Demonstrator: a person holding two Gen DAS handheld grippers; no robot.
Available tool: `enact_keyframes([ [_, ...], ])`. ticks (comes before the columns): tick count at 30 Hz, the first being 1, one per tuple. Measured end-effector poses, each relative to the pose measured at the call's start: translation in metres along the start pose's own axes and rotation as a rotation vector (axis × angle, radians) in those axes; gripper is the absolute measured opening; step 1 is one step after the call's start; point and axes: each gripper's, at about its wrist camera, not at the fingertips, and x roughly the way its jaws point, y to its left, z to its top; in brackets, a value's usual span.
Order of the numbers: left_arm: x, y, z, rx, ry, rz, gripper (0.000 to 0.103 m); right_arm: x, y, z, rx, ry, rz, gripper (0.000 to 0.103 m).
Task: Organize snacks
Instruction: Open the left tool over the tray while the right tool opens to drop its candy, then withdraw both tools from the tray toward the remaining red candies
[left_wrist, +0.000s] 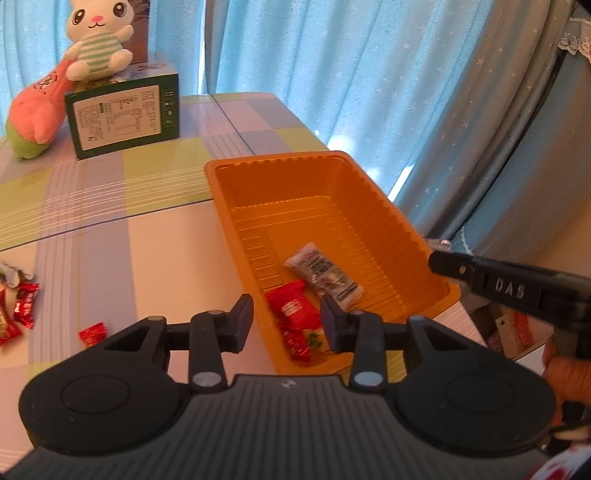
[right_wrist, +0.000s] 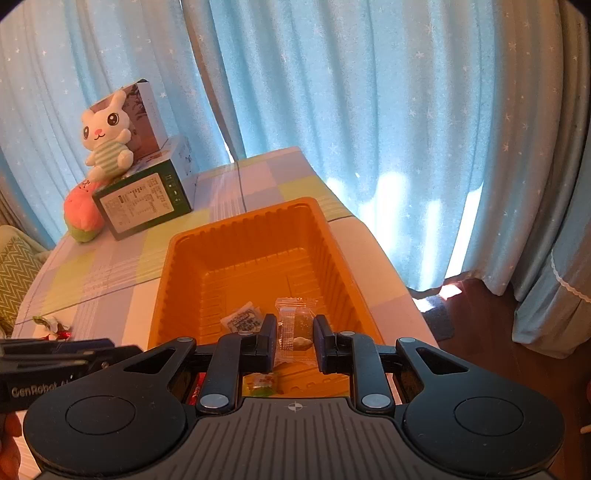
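Pastel checked tablecloth (left_wrist: 155, 236), blue curtains (left_wrist: 332, 74); left hand-held gripper (left_wrist: 286, 325) apart (empty).

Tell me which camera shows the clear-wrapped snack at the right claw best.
The right wrist view. The clear-wrapped snack sits between the right claw fingers, over the orange tray, its wrapper and contents plain. The left wrist view shows only the right claw's black side; the snack itself is hidden there.

Left gripper (left_wrist: 286, 321): jaws parted, nothing between them, pointing toward 12 o'clock. Right gripper (right_wrist: 294, 338): jaws parted, a clear-wrapped snack (right_wrist: 295, 325) between the pads (right_wrist: 267, 338); contact not discernible. Right gripper body at left view's 3 o'clock.
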Motion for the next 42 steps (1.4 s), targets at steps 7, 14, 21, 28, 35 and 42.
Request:
enact_keyframes([
  [7, -0.013, 0.009, -0.007, -0.003, -0.020, 0.030, 0.037, 0.009, 0.005, 0.003, 0.025, 0.019, 0.033, 0.021],
  [14, -0.026, 0.018, -0.015, -0.020, -0.034, 0.049, 0.046, 0.001, -0.001, 0.006, 0.095, 0.009, 0.048, 0.047],
  [21, -0.052, 0.029, -0.030, -0.056, -0.046, 0.056, 0.049, -0.027, 0.001, -0.007, 0.133, 0.014, 0.027, 0.048],
  [28, -0.086, 0.044, -0.047, -0.094, -0.068, 0.073, 0.053, -0.050, 0.031, -0.032, 0.076, 0.045, 0.026, 0.048],
  [35, -0.118, 0.064, -0.065, -0.134, -0.098, 0.113, 0.057, -0.064, 0.069, -0.053, 0.003, 0.065, 0.055, 0.048],
  [42, -0.145, 0.089, -0.085, -0.159, -0.109, 0.160, 0.057, -0.067, 0.101, -0.067, -0.050, 0.083, 0.089, 0.048],
])
